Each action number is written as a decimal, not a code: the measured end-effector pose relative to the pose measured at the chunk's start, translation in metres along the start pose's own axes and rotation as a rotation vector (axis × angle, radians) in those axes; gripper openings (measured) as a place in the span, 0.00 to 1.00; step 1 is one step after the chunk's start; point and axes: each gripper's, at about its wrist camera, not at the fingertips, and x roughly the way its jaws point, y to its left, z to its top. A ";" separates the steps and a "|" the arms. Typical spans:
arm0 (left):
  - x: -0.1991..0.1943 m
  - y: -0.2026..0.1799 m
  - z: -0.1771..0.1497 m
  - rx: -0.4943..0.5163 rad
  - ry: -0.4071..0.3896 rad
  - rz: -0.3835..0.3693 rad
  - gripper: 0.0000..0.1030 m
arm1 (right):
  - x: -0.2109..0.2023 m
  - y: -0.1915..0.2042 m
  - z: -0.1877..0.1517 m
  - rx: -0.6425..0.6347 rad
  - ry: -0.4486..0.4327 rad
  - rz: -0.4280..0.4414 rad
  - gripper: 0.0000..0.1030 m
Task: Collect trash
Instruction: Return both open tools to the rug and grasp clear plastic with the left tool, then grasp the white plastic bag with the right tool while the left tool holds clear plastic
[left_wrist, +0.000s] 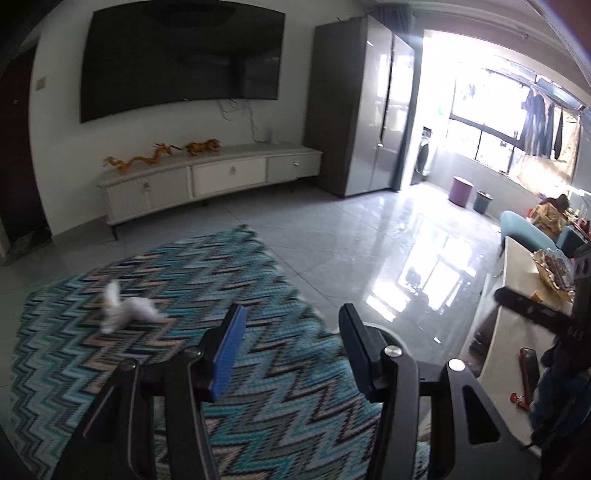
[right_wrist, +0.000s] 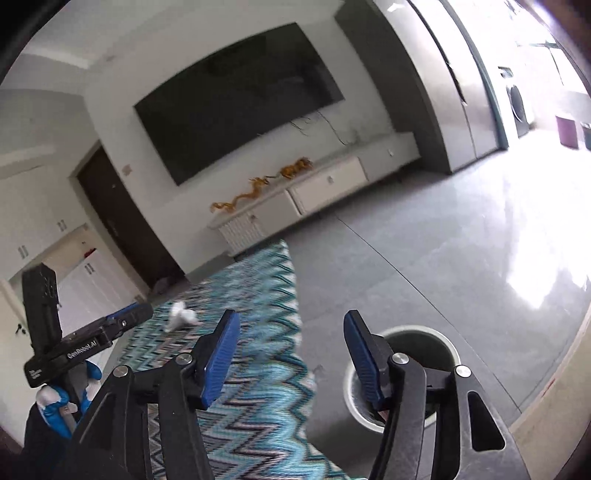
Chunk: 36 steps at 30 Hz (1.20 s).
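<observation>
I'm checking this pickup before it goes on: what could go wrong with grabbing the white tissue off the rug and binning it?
1. The crumpled tissue lies flat on the zigzag rug; an open left gripper closing low might pinch rug pile along with it.
2. The tissue looks light and loose, so it may slip out or tear on the way.
3. The white trash bin stands on the tile beside the rug, under the right gripper; a careless drop could miss its rim.

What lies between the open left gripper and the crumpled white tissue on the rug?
Only bare zigzag rug. In the left wrist view, nothing sits between the left gripper and the white tissue.
</observation>
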 end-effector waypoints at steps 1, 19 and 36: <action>-0.011 0.014 -0.005 -0.007 -0.008 0.023 0.49 | -0.003 0.008 0.001 -0.014 -0.004 0.009 0.56; 0.010 0.158 -0.101 -0.138 0.176 0.129 0.49 | 0.075 0.103 -0.012 -0.141 0.165 0.106 0.64; 0.049 0.208 -0.128 -0.301 0.217 0.028 0.21 | 0.296 0.211 -0.061 -0.198 0.521 0.186 0.75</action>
